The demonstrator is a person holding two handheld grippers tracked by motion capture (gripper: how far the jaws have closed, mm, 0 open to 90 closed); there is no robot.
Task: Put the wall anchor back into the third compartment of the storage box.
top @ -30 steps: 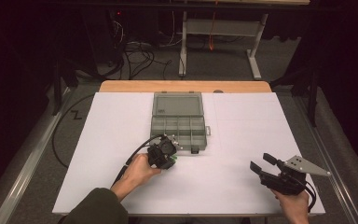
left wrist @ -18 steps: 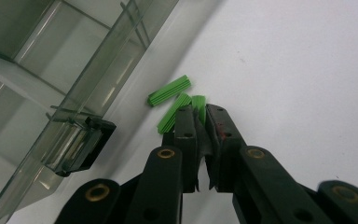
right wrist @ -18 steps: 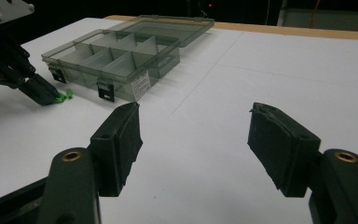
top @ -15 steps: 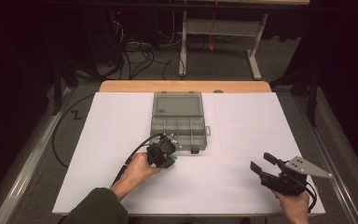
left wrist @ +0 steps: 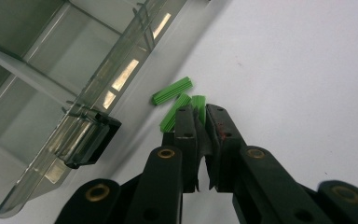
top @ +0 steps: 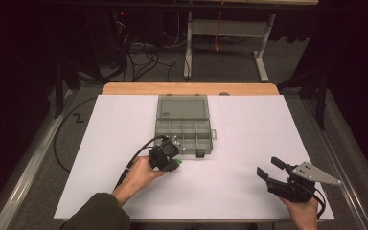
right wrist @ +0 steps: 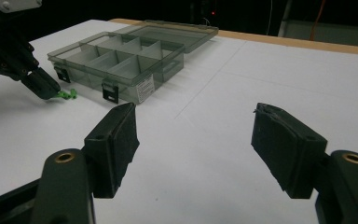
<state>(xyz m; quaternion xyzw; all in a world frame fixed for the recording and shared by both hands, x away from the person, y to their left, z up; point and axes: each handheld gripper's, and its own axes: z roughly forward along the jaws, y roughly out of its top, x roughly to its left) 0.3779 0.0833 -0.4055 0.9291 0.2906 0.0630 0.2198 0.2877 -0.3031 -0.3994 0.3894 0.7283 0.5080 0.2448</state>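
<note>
Several short green ribbed plugs (left wrist: 171, 91) lie on the white table just in front of the open grey compartment box (top: 184, 124). My left gripper (left wrist: 198, 114) points down at them, and its jaws are shut on one green plug (left wrist: 198, 102) at the tips. In the high view the left gripper (top: 175, 163) sits at the box's near left corner. My right gripper (top: 267, 166) rests low at the near right of the table. Its jaws (right wrist: 196, 135) have just been opening and stand wide apart with nothing between them. Its view also shows the box (right wrist: 121, 56) and plugs (right wrist: 67, 95).
The box's lid (top: 182, 106) lies flat behind its empty compartments, and a black latch (left wrist: 91, 142) hangs on the front wall. White paper (top: 249, 143) covers the table, with a wooden edge (top: 187, 88) at the back. A cable (top: 134, 163) trails from the left gripper.
</note>
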